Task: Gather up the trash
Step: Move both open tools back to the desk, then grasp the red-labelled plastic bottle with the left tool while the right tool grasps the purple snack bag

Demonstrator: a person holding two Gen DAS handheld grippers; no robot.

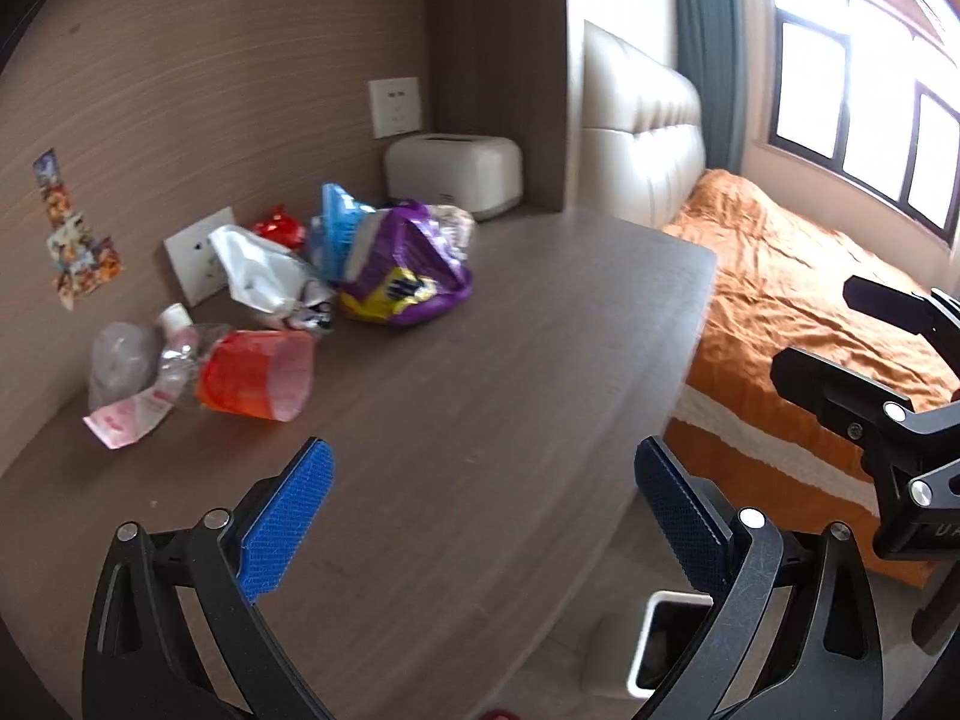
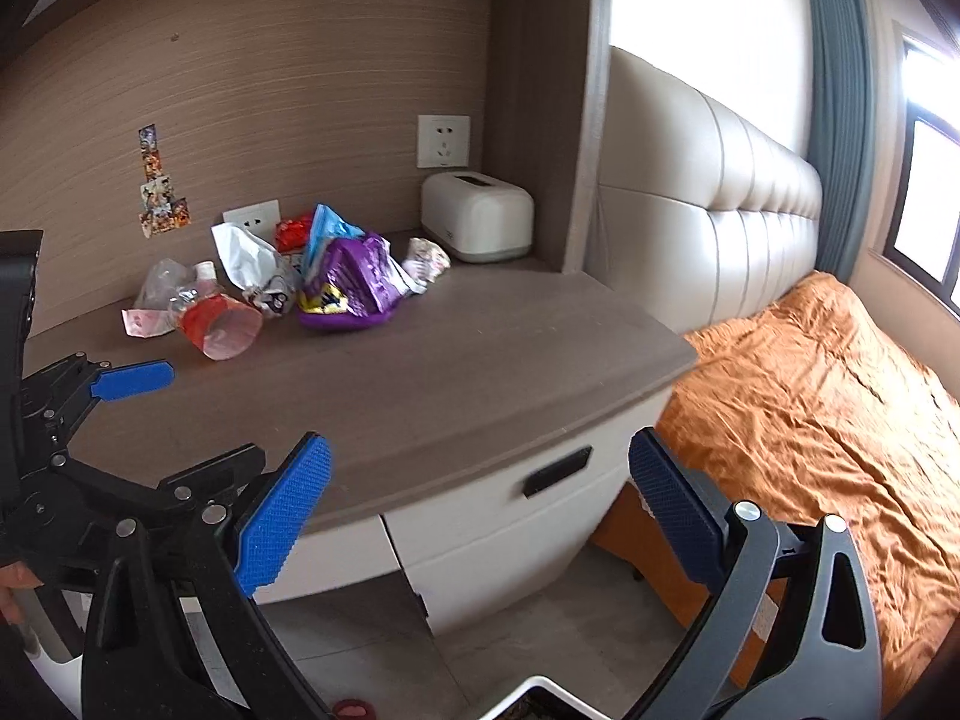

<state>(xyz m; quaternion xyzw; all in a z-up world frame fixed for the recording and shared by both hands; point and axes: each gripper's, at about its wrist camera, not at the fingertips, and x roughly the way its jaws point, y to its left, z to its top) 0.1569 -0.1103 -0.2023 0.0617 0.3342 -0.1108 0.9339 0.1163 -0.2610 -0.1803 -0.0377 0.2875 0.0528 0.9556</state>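
While left tongs (image 1: 480, 522) and right tongs (image 2: 480, 504) gape empty, purple bag (image 1: 402, 276) print unreadable.

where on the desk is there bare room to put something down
The desk is bare across its front and right side, from the purple bag to the edge by the bed. It is crowded at the back left, around the red cup.

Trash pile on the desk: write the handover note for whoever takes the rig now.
Left tool: open, empty, over the desk's near part.
Right tool: open, empty, at the desk's front edge.
Trash sits at the back by the wall: red cup on its side, clear bottle, white bag, purple bag.
White bin on the floor below.
Done: nothing visibly collected. Left: all of it.
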